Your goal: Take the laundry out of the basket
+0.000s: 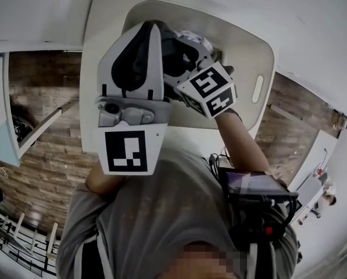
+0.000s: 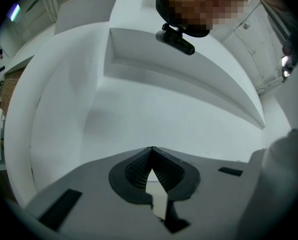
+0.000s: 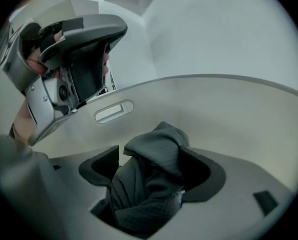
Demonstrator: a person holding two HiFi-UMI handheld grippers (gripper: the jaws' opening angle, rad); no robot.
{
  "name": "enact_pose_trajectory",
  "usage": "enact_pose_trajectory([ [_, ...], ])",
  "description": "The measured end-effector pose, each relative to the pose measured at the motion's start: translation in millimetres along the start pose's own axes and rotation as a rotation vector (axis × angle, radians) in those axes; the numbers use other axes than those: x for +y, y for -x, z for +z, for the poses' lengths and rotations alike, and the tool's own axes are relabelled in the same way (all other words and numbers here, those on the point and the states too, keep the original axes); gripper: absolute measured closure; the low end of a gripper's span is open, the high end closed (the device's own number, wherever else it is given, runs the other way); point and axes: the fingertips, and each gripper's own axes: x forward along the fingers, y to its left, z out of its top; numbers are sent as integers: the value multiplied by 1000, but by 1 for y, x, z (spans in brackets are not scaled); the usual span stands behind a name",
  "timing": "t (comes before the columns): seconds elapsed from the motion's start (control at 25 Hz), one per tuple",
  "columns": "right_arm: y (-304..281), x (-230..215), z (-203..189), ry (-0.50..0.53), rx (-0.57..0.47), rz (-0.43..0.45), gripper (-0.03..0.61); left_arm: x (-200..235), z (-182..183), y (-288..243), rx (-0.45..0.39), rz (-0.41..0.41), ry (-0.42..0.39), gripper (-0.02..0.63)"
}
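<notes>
Your right gripper (image 3: 153, 168) is down in the white plastic laundry basket (image 1: 261, 48) at 12 o'clock of the head view. Its jaws are spread wide w/ a crumpled dark grey cloth (image 3: 151, 189) bunched between them — pads not squeezing it. Cloth sits inside the basket, w/ the oval handle slot (image 3: 114, 111) at its 11 o'clock. Your left gripper (image 2: 151, 150) hangs at 10 o'clock of the right one — jaws pinched together, nothing in them.
</notes>
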Motion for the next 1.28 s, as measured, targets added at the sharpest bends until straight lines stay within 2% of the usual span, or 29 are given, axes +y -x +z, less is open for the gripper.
enact_pose_trajectory([
  [0.08,-3,-1,-6,20,34,-8,248,-1,0,1,-1,-4,3,606],
  [0.12,-5,-1,-10,44,55,-10,321,-2,1,1,-1,-5,3,606],
  [0.16,-5,1,-13,77,76,-12,367,-2,1,2,-2,-6,3,606],
  [0.2,-6,2,-16,114,93,-15,384,-2,2,2,-2,-6,1,606],
  [0.28,-5,5,-16,183,109,-21,520,-1,3,4,-4,-4,0,606],
  [0.32,-4,6,-15,204,107,-19,546,-2,4,4,-6,-3,3,606],
  [0.44,5,6,-4,194,54,-20,552,-7,8,5,-17,-4,6,606],
  [0.6,30,-4,25,122,-93,-78,555,-16,18,12,-36,-15,-26,606],
  [0.8,62,4,44,79,-226,-118,555,-24,35,34,-58,-19,-53,606],
  [1.12,137,9,91,96,-501,-213,557,-44,58,63,-115,-27,-104,606],
  [1.28,191,10,121,113,-647,-260,557,-48,67,79,-136,-3,-145,606],
])
